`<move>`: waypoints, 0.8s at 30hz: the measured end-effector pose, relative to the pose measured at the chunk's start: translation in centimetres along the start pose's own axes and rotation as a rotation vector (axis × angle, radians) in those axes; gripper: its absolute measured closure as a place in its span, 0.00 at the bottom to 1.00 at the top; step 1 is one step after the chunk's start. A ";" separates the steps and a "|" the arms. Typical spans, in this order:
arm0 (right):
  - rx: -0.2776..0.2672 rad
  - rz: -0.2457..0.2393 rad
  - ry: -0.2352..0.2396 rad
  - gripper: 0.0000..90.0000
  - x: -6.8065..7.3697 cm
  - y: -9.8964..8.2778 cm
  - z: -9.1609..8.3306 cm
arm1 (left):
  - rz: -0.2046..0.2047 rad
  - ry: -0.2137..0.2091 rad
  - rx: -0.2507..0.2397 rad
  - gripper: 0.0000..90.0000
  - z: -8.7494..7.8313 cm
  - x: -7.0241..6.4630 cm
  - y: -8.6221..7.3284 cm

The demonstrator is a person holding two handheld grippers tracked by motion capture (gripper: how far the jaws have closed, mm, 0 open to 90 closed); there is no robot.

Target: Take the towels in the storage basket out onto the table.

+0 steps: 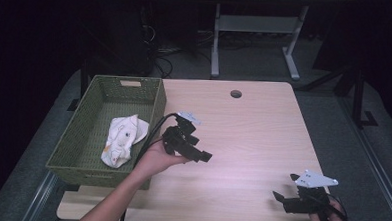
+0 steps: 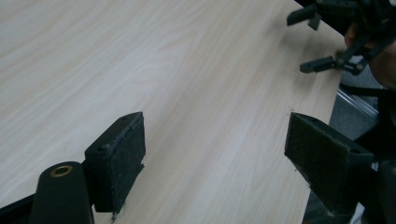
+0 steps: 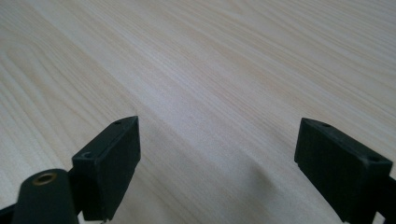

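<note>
My left gripper [image 1: 205, 156] hovers just right of the green woven basket [image 1: 157, 101], held in a hand that comes in from the bottom left. Its jaws stand wide open with bare wood between them [image 2: 215, 149]. My right gripper [image 1: 284, 194] sits near the table's front right corner, also open and holding nothing [image 3: 217, 161]. That right gripper [image 2: 322, 42] appears far off in the left gripper view, at the upper right. A crumpled white cloth [image 1: 123, 139] with small printed marks lies inside the basket, toward its right wall.
The light wooden table [image 1: 253, 133] has a round cable hole [image 1: 236, 93] near its far edge. The basket stands on the table's left side, partly over the edge. Behind the table are white desk legs [image 1: 216, 46] and cables on a dark floor.
</note>
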State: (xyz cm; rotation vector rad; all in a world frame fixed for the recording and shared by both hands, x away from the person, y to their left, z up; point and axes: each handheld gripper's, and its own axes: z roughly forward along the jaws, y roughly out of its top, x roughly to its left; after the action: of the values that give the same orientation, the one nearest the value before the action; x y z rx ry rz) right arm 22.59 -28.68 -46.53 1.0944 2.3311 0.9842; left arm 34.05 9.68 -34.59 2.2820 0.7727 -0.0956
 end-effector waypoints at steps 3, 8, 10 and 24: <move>-0.001 -0.001 0.000 0.16 0.0 0.0 0.0 | -0.004 0.027 0.004 0.22 -1.1 0.5 0.4; -0.002 -0.001 0.000 0.16 0.0 0.0 -0.1 | -0.027 0.055 -0.002 0.22 -2.9 1.4 0.7; -0.001 -0.003 0.000 0.16 0.0 0.0 0.0 | -0.042 0.063 -0.006 0.22 -3.7 1.8 0.8; -0.003 -0.004 -0.001 0.16 -0.1 0.0 -0.1 | -0.089 0.119 0.007 0.22 -8.1 4.8 -0.1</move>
State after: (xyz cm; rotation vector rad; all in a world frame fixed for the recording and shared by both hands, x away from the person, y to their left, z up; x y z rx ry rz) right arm 22.59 -28.75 -46.50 1.0887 2.3296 0.9854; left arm 36.74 17.45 -29.92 2.2763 0.9368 -0.0028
